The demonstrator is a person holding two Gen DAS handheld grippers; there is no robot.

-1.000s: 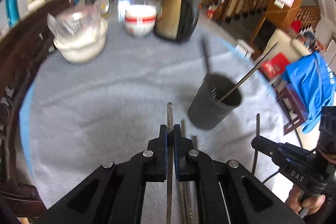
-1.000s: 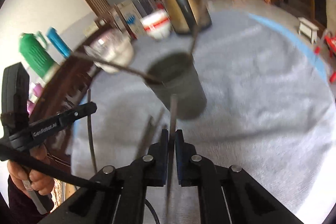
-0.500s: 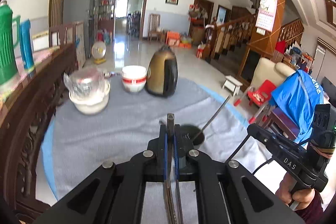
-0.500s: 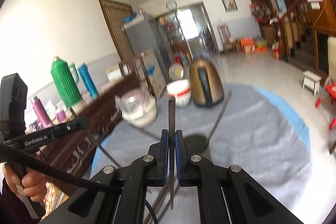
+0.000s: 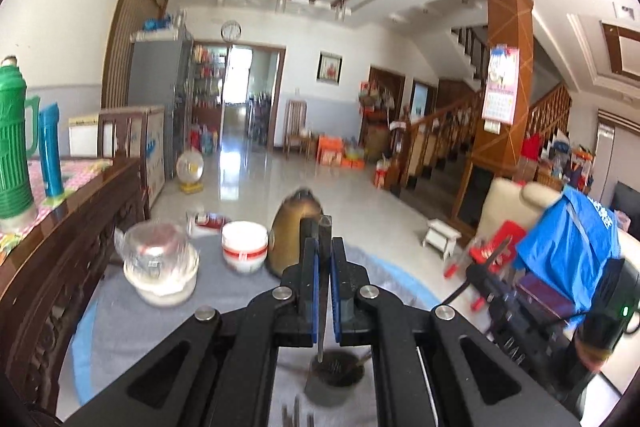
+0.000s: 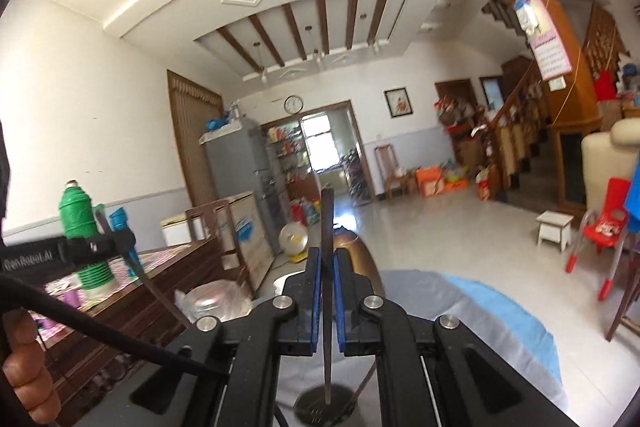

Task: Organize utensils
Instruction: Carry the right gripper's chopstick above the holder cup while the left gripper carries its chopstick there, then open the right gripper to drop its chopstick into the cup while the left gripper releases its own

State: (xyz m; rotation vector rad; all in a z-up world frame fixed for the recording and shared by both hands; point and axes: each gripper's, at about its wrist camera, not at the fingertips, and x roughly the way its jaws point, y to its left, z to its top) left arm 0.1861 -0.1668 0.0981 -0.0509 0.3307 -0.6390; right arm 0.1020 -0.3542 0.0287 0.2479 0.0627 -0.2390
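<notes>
Left gripper point(image 5: 324, 291), pads pinching a thin metal utensil point(image 5: 323, 311); right gripper point(image 6: 328, 301) likewise pinching its utensil point(image 6: 327, 267). Both have risen from the grey table point(image 5: 120, 331) since a second ago, so each piece is lifted clear for placing. Each utensil's long axis runs twelve to six, lower tip over the dark cup point(image 5: 338, 373) at six o'clock.

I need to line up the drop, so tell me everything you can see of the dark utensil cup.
The dark utensil cup is a round, matte, dark grey holder standing upright on the grey tablecloth, mouth open, holes in its bottom. One thin utensil already leans on its rim. It sits directly below both grippers, whose pinched utensils hang over its mouth without touching it.
</notes>
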